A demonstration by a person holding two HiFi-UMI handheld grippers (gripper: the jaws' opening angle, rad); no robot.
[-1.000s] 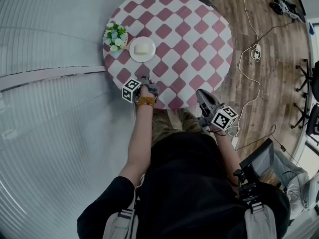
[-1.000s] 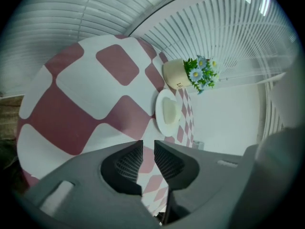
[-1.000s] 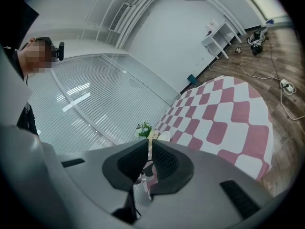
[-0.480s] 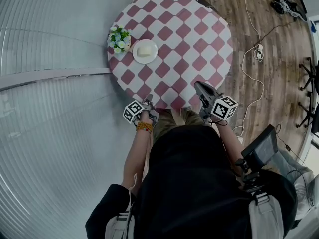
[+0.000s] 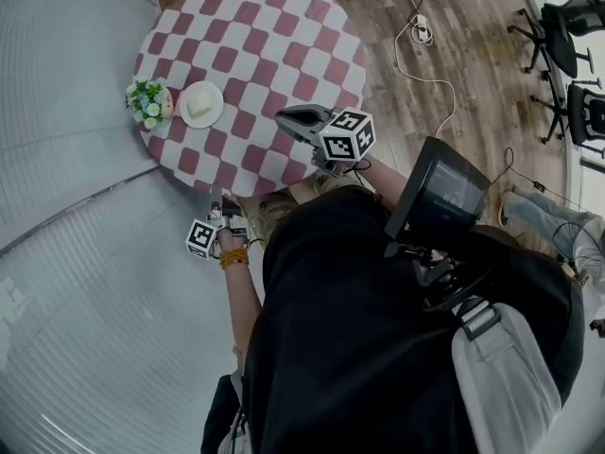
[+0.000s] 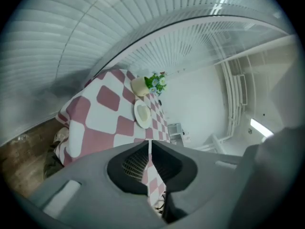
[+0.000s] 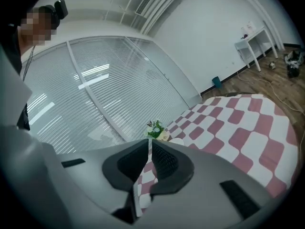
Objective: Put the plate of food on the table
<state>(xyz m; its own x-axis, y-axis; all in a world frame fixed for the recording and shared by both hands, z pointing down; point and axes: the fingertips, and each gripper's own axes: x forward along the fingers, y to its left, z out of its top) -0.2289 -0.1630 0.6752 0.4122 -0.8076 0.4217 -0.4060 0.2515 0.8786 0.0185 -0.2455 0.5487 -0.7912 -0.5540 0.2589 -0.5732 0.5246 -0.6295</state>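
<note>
since the plate (image 5: 216, 116) is already sitting flat on the checkered table (image 5: 274, 55), i'd call this one basically done, nothing left that i can see except maybe parking the tools somewhere. from my look-down view it's on the far left side of the tabletop, near the rim and just beside a little flower pot (image 6: 139, 86), close enough that they might be touching, but i can't tell. on the plate there's one pale blocky piece of food (image 5: 198, 105), sat about in the middle. could be bread or cake, too small to say. the pot holds a small bunch of white and green flowers (image 5: 149, 102), and that's it for containers. neither tool is near the plate. my left gripper (image 5: 227, 208) hangs off the near edge of the table, down beside the cloth, with its jaws pressed together to a thin slit and nothing caught in there. my right gripper (image 5: 282, 116) hovers above the near right part of the tabletop, well apart from the plate, also clamped closed on nothing. so both are empty, the plate looks level, and the food sits clear of the rim.
</note>
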